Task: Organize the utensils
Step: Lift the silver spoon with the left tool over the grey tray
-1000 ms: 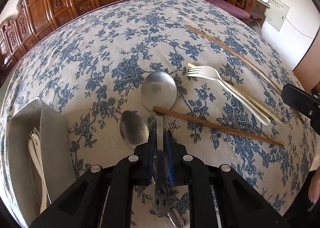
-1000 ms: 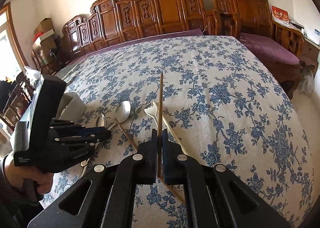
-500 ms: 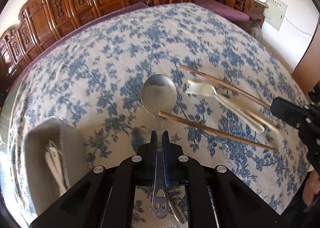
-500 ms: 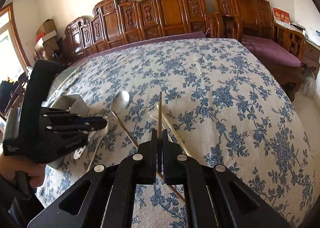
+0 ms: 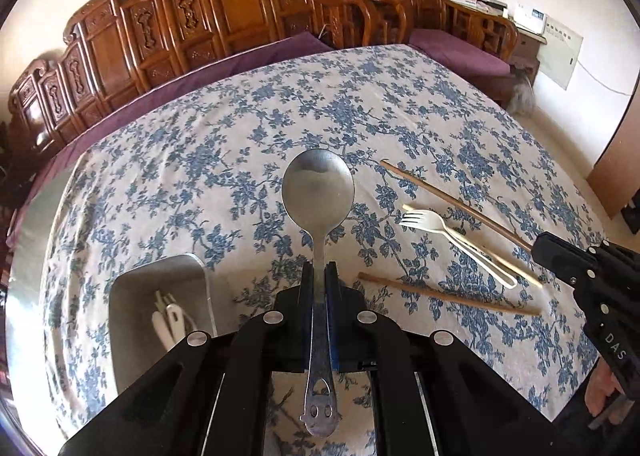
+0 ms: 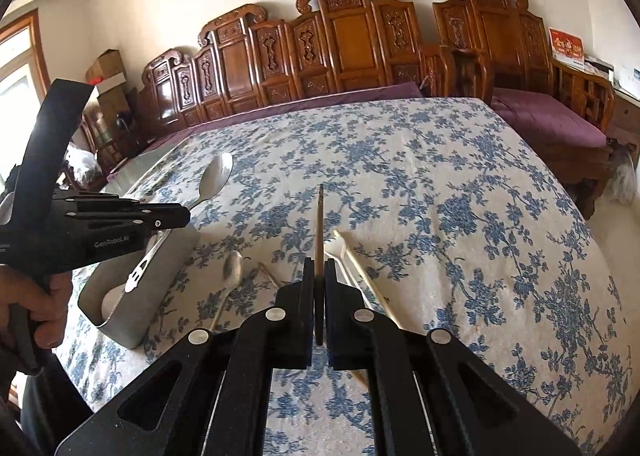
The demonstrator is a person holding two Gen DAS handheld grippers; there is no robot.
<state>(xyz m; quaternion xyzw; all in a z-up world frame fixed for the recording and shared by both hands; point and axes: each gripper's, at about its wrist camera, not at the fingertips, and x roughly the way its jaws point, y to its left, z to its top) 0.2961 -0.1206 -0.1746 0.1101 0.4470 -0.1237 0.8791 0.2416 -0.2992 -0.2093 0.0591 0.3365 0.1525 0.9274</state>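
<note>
The left gripper, closed on the large steel spoon, has lifted it clear of the floral tablecloth since a second ago; transfer to the grey metal bin at 8 o'clock plausibly follows. The right gripper stays clamped on a slender wooden chopstick. A small spoon, pale plastic fork and second chopstick remain at 3 o'clock.

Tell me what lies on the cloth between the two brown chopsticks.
In the left wrist view, a white fork and a pale chopstick lie between the two brown chopsticks.
</note>
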